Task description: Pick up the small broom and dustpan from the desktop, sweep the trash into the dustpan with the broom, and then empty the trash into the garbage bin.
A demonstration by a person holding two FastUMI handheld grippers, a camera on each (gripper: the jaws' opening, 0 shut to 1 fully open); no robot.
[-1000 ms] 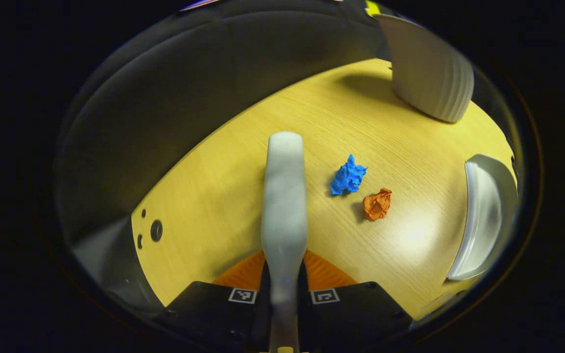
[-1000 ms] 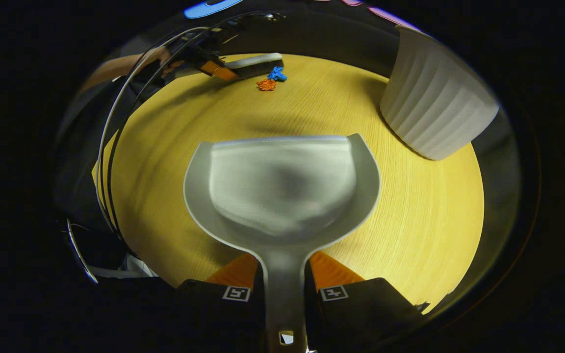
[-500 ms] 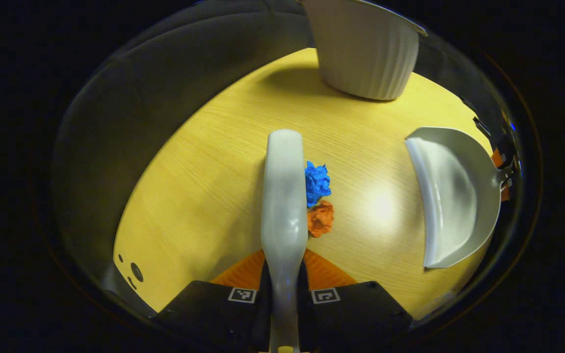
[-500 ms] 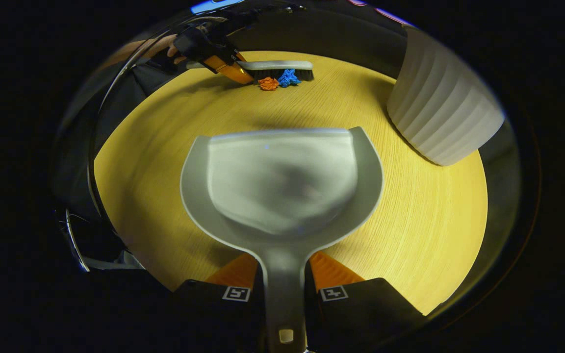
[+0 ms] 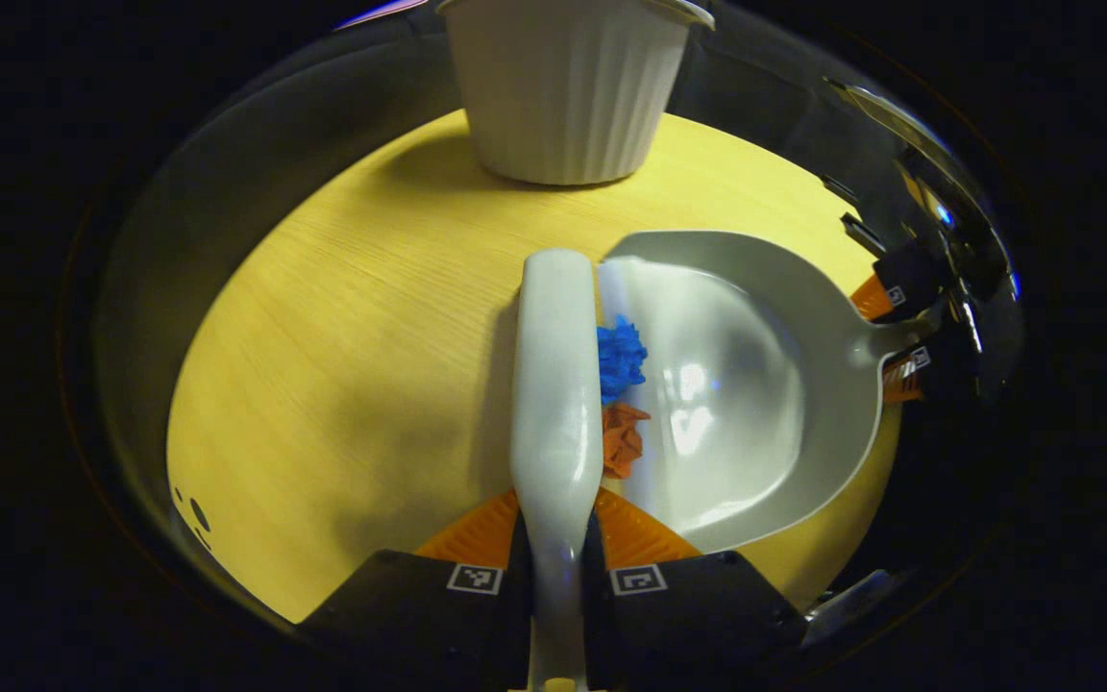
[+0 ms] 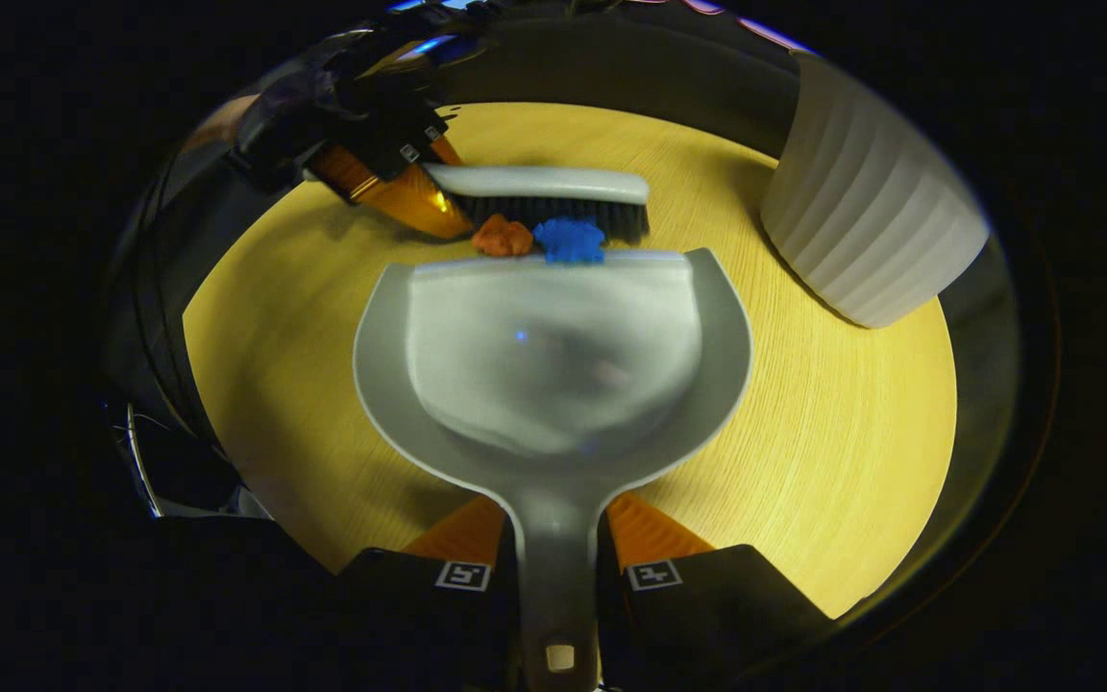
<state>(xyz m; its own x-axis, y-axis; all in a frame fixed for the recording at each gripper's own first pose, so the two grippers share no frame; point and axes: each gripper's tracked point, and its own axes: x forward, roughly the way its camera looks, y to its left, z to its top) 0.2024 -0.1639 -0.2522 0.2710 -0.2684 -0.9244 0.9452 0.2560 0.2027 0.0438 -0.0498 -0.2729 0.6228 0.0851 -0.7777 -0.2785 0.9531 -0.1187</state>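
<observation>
At dustpan (image 6: 553,365) lip: scraps; L jaws grip broom (image 5: 556,384), R jaws dustpan handle.

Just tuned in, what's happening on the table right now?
A person is sweeping with two handheld grippers. The left gripper is shut on the broom, whose bristles press two paper scraps, the blue scrap and the orange scrap, against the front lip of the dustpan. The right gripper is shut on the dustpan's handle, keeping it flat on the wooden table. Both scraps sit at the lip, not yet inside. The white ribbed garbage bin stands nearby on the table.
</observation>
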